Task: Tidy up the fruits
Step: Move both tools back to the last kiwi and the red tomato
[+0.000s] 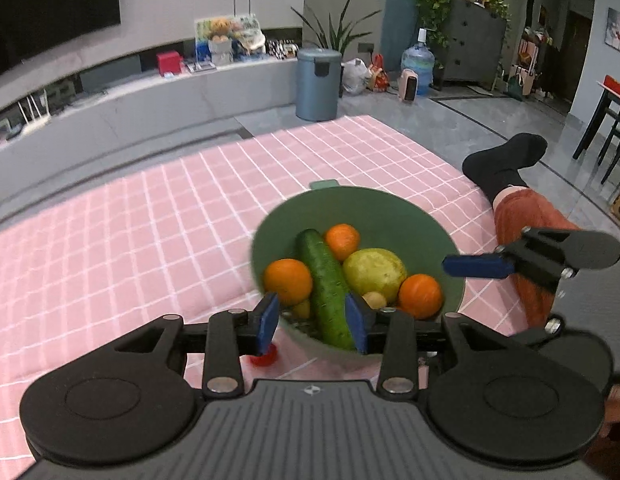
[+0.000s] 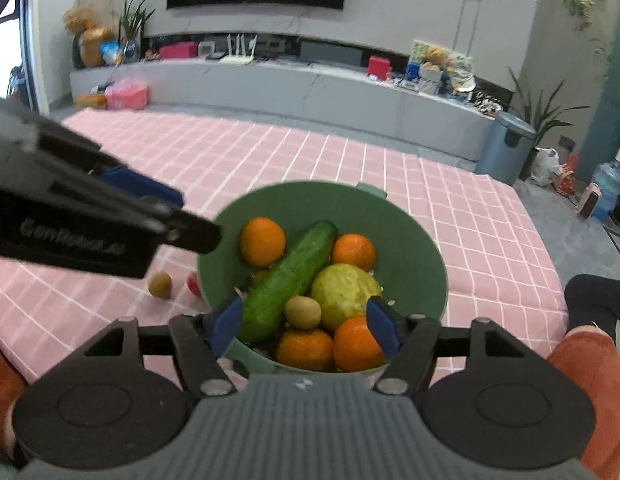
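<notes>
A green bowl sits on the pink checked cloth and holds several oranges, a cucumber, a yellow-green round fruit and a small brown fruit. My left gripper is open just above the bowl's near rim, astride the cucumber's end. My right gripper is open over the bowl's near side and holds nothing. A small brown fruit and a red one lie on the cloth left of the bowl.
The pink cloth spreads wide to the left and behind the bowl. The person's legs in orange trousers and black socks lie at the right. A grey bin and a long TV bench stand beyond.
</notes>
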Demonstrator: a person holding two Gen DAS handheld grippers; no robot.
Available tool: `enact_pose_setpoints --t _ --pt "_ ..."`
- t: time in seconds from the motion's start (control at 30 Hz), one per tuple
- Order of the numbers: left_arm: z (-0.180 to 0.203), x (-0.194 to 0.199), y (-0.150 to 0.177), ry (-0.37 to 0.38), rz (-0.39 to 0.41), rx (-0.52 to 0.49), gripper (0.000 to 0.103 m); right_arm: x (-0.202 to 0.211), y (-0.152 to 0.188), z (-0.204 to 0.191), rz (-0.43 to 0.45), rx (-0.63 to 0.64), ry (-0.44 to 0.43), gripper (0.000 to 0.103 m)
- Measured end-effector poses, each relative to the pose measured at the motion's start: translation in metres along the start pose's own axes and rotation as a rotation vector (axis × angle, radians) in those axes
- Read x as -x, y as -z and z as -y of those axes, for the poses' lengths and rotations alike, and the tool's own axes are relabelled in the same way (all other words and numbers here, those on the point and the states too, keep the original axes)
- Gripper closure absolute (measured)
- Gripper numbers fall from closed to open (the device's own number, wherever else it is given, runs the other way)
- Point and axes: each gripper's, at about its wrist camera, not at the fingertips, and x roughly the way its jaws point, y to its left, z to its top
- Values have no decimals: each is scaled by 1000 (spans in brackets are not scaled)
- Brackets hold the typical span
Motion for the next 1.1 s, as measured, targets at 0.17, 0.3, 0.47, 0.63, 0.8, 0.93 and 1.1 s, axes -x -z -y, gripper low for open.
enact_pose_setpoints --t 0.17,0.3,0.47,0.63,0.8,0.93,1.1 --pt "-10 24 15 -35 27 -4 57 17 3 -19 72 -63 -8 34" --pt "-23 35 29 -51 34 9 57 26 11 -34 111 -128 -24 34" --pt "-38 40 49 -63 32 47 57 25 21 -54 129 -148 -36 34" --pt "-51 38 64 -59 31 80 57 15 34 -74 97 -163 -86 34" --pt "-59 29 73 -56 15 104 59 -9 41 -84 22 -174 -106 51" --pt "-66 21 81 -45 6 133 59 -24 44 -81 -10 -236 -95 54" --pt "-68 3 84 -25 -18 146 62 -36 45 -80 16 -309 -63 54"
